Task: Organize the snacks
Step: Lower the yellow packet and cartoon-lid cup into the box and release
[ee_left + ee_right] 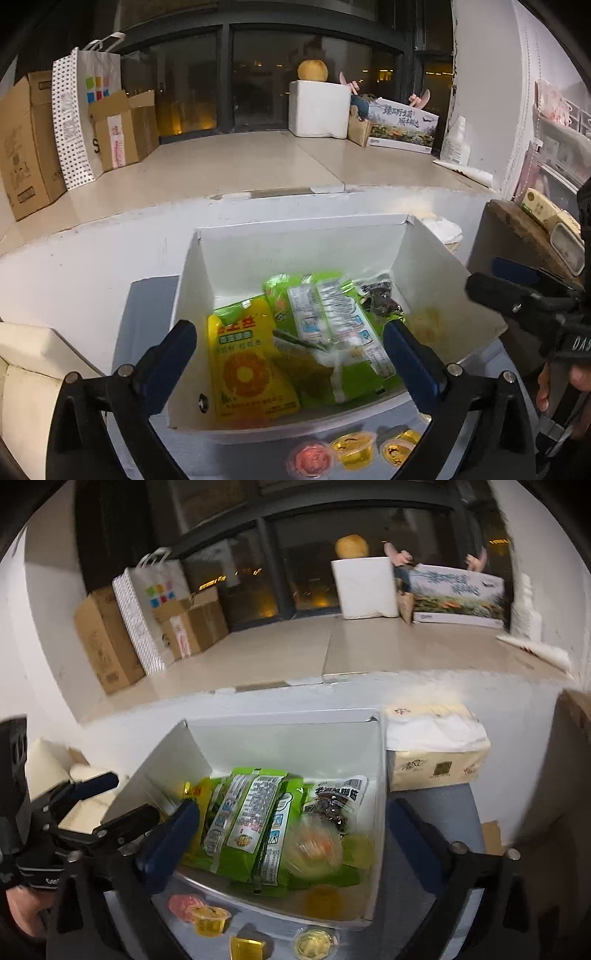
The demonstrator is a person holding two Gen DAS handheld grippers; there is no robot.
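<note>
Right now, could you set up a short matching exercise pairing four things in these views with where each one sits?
Things:
1. yellow pineapple packet
2. pink jelly cup
3. round yellow fruit
4. tissue pack

Places:
A. on top of the white foam box by the window
B. inside the white box, at its left side as the left wrist view shows it
C. just outside the white box's right wall
D. on the table in front of the white box

Pairs: 1-B, 2-D, 3-A, 4-C
</note>
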